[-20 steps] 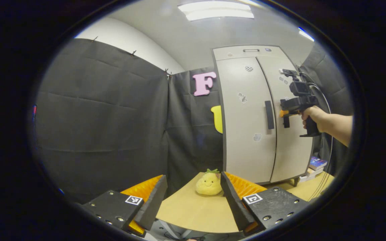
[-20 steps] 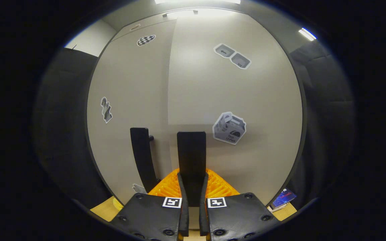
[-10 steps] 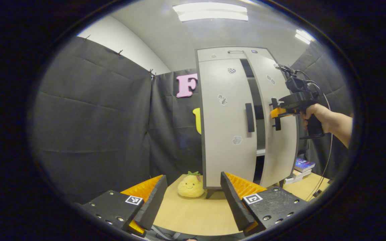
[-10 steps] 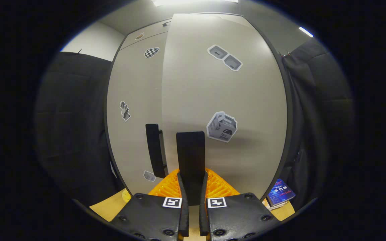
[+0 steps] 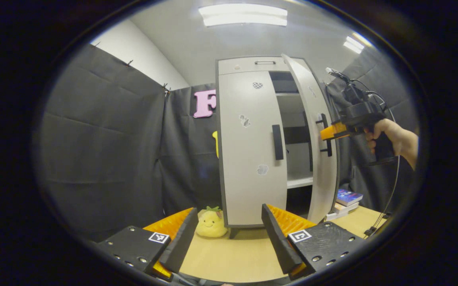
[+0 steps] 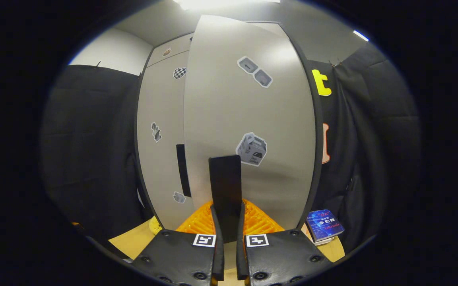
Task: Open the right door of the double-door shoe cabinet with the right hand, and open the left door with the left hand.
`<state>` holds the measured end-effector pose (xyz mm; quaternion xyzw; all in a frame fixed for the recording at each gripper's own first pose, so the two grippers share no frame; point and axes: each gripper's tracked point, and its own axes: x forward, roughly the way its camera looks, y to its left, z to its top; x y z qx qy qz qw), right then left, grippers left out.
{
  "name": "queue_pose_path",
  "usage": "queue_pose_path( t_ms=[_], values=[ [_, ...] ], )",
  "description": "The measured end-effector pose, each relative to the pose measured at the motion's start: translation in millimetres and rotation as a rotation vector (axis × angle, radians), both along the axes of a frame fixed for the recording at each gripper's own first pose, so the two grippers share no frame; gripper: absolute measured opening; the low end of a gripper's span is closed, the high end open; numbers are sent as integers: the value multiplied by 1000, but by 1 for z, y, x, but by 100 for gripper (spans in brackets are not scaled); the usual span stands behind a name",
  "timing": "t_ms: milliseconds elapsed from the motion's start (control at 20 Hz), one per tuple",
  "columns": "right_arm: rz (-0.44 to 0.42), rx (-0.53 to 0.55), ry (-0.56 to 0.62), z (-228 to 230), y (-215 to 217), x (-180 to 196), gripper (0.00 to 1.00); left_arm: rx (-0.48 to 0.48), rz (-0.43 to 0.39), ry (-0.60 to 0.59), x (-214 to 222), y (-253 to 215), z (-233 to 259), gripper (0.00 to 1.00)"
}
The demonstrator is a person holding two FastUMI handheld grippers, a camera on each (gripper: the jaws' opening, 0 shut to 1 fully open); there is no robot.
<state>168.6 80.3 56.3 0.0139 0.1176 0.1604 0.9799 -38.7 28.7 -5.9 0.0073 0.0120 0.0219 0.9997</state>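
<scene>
Wood surface (image 5: 233,258) carries shoe cabinet (image 5: 249,143) w/ plush toy (image 5: 211,223) beside it. Right door (image 6: 249,119) swung partway out, right claw (image 6: 227,222) clamped on its handle (image 6: 225,190). Left door (image 5: 249,151) closed; left claw (image 5: 229,234) wide apart, holding nothing, well short of cabinet.

Swung the right door (image 5: 319,131) wide open from shut — pulled by its handle (image 6: 225,190) in the right gripper (image 6: 226,222).
</scene>
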Motion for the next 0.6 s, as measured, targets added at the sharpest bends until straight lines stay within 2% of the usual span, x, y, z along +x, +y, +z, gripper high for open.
queue_pose_path(
  t_ms=[100, 150, 250, 600],
  values=[
    [2, -3, 2, 2, -9, -6, 13, 0, -18, 0, 3, -9, 0, 92],
    [2, -2, 2, 2, -11, -8, 10, 1, -26, 0, 5, -15, 0, 92],
    [2, 4, 2, 3, -17, -11, 14, 4, -37, -5, 7, -22, 2, 92],
    [-10, -7, -12, 5, -60, -31, 13, 2, -88, 1, 24, -52, 0, 92]
  ],
)
